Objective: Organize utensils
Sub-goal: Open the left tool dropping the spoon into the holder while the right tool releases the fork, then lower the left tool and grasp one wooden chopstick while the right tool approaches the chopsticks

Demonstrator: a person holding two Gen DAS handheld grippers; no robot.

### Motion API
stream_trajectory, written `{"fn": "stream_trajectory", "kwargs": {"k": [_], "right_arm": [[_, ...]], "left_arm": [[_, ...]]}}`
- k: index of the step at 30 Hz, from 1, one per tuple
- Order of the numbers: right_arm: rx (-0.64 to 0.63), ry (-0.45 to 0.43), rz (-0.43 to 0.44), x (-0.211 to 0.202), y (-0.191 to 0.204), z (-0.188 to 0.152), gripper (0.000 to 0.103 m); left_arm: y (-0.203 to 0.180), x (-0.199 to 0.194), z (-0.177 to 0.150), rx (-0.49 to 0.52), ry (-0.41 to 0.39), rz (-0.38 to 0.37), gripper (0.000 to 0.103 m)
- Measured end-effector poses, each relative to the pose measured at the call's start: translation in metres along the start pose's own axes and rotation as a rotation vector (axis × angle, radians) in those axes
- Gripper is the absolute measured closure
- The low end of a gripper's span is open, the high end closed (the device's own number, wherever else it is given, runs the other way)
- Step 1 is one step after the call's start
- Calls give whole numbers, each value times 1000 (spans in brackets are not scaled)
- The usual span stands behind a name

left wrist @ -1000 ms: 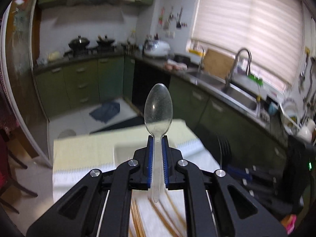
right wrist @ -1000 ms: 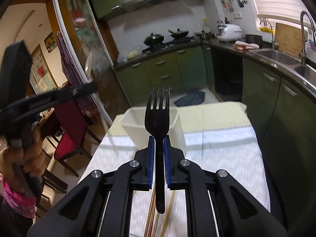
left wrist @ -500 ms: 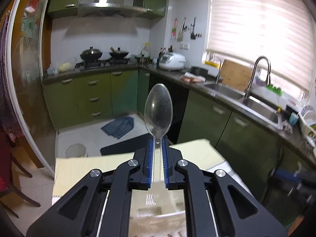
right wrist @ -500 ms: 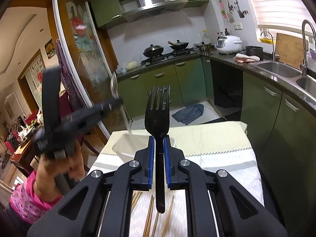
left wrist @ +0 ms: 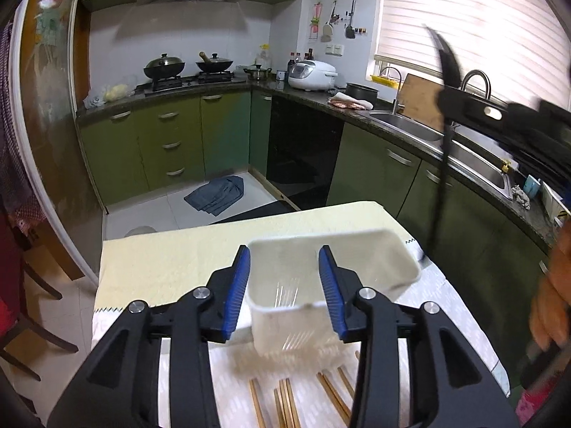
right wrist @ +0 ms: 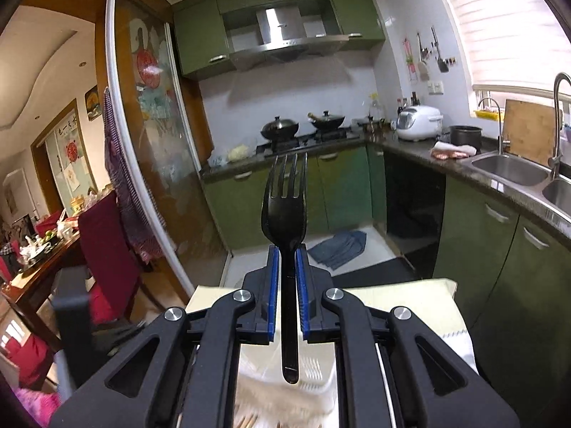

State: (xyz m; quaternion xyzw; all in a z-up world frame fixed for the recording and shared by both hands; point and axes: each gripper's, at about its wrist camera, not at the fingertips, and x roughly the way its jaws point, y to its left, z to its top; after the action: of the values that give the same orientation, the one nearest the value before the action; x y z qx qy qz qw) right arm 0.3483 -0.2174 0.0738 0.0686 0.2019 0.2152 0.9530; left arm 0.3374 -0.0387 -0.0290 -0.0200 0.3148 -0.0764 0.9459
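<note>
My left gripper [left wrist: 284,285] is open and empty, its blue pads either side of a white plastic utensil holder [left wrist: 389,253] on the table below. The clear spoon it held is out of sight. My right gripper [right wrist: 286,285] is shut on a black plastic fork [right wrist: 285,210], tines up, handle end hanging over the white holder [right wrist: 314,367]. In the left wrist view the fork [left wrist: 444,135] hangs blurred, handle down, over the holder's right end. Several wooden chopsticks [left wrist: 285,403] lie on the cloth in front of the holder.
The table carries a pale yellow and white patterned cloth [left wrist: 167,260]. Green kitchen cabinets [left wrist: 171,142], a stove with pots [left wrist: 189,66] and a sink [left wrist: 407,132] lie beyond. A red chair [right wrist: 107,260] stands left of the table.
My left gripper has opened and the clear spoon has left its jaws. It now tilts down over the holder. The right gripper has lifted, fork still gripped, above the holder.
</note>
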Motion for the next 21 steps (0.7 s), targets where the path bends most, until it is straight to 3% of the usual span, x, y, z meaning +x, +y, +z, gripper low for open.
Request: {"fn": "stream_trajectory", "kwargs": {"k": [3, 8, 13, 19, 20, 21], "right_arm": [[-14, -9, -30, 19, 1, 0, 92], [-14, 44, -49, 50, -4, -24, 92], [-14, 96, -46, 70, -10, -45, 92], [-23, 105, -45, 54, -12, -65, 91], [-25, 98, -40, 46, -11, -65, 89], [-25, 88, -34, 34, -10, -68, 81]], "left_arm": [[6, -17, -5, -15, -10, -4, 64], [12, -40, -27, -5, 20, 14, 54], [18, -46, -69, 12, 124, 38, 54], [28, -35, -103, 27, 262, 72, 54], [28, -33, -108, 34, 285, 76, 54], [28, -29, -113, 33, 316, 79, 54]]}}
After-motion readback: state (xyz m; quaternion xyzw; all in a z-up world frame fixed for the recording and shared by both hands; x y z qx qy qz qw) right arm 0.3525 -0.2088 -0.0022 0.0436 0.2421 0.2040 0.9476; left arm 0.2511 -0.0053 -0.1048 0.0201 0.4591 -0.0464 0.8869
